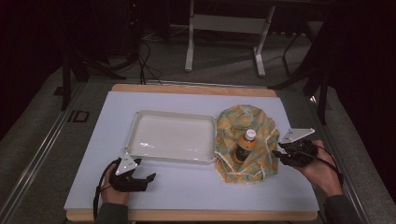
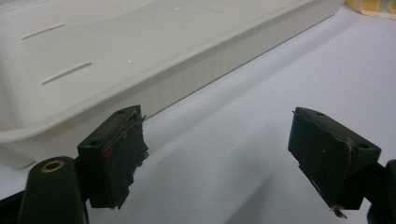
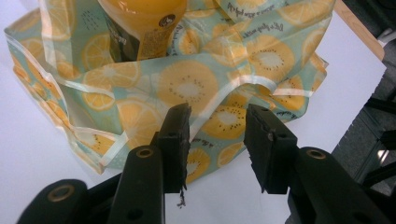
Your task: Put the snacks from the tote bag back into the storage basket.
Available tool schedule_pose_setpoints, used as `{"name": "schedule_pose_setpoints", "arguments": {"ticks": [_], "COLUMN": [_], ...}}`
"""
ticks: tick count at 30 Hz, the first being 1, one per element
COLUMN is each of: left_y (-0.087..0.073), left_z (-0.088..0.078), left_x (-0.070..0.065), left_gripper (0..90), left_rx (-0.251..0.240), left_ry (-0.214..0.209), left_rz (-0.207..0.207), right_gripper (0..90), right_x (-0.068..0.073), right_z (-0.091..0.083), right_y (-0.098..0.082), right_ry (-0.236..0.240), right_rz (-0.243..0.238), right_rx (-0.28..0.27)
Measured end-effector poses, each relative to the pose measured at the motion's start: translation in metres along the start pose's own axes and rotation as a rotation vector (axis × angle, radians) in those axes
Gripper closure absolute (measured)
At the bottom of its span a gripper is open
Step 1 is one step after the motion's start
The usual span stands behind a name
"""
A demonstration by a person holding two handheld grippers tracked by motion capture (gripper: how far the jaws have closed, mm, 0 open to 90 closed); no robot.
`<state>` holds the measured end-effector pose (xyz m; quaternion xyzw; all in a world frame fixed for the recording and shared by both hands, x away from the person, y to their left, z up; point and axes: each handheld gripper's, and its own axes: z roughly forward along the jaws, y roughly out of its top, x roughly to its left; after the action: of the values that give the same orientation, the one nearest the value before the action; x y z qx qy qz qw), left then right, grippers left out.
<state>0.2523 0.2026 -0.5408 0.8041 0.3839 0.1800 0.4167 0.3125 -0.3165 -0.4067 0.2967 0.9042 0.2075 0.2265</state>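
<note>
On the table (image 1: 196, 186), right of the white tray (image 1: 172, 138), a fruit-print bag (image 1: 243, 140) swallows all but the cap and shoulders of an orange bottle (image 1: 245, 144); its dark label stays unreadable. Right tongs (image 3: 217, 140) gape at the bag's edge, gripping nothing. Left tongs (image 2: 229, 158) hang wide beside the tray.

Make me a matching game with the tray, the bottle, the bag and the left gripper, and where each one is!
Things:
1. tray
2. bottle
3. bag
4. left gripper

Places or states:
A. standing inside the fruit-print bag
B. open, hovering near the tray's front left corner
C. white and empty, in the middle of the table
D. right of the tray, with the right gripper at its edge

Pairs: 1-C, 2-A, 3-D, 4-B
</note>
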Motion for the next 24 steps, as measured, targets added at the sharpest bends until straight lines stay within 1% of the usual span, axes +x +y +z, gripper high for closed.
{"name": "schedule_pose_setpoints", "arguments": {"ticks": [10, 12, 13, 15, 18, 22, 24], "left_y": [0.000, 0.000, 0.000, 0.000, 0.000, 0.000, 0.000], "left_z": [0.000, 0.000, 0.000, 0.000, 0.000, 0.000, 0.000], "left_x": [0.000, 0.000, 0.000, 0.000, 0.000, 0.000, 0.000], "left_gripper": [18.8, 18.8, 18.8, 18.8, 18.8, 18.8, 18.8], "left_rx": [0.001, 0.000, 0.000, 0.000, -0.001, -0.002, -0.002], "left_ry": [0.000, 0.000, -0.001, -0.001, -0.001, -0.002, -0.001], "left_rz": [-0.001, -0.001, -0.001, -0.001, -0.001, -0.002, -0.001], "right_gripper": [60.5, 60.4, 60.4, 60.4, 60.5, 60.6, 60.6], "right_x": [0.000, 0.001, 0.001, 0.001, 0.002, 0.003, 0.003], "right_z": [-0.002, -0.001, -0.001, -0.001, -0.001, -0.001, -0.001], "right_y": [0.009, 0.012, 0.012, 0.015, 0.018, 0.023, 0.024], "right_ry": [0.013, 0.020, 0.020, 0.023, 0.028, 0.039, 0.041], "right_rz": [-0.028, -0.040, -0.040, -0.058, -0.061, -0.084, -0.088], "right_rx": [0.015, 0.029, 0.029, 0.030, 0.034, 0.044, 0.048]}}
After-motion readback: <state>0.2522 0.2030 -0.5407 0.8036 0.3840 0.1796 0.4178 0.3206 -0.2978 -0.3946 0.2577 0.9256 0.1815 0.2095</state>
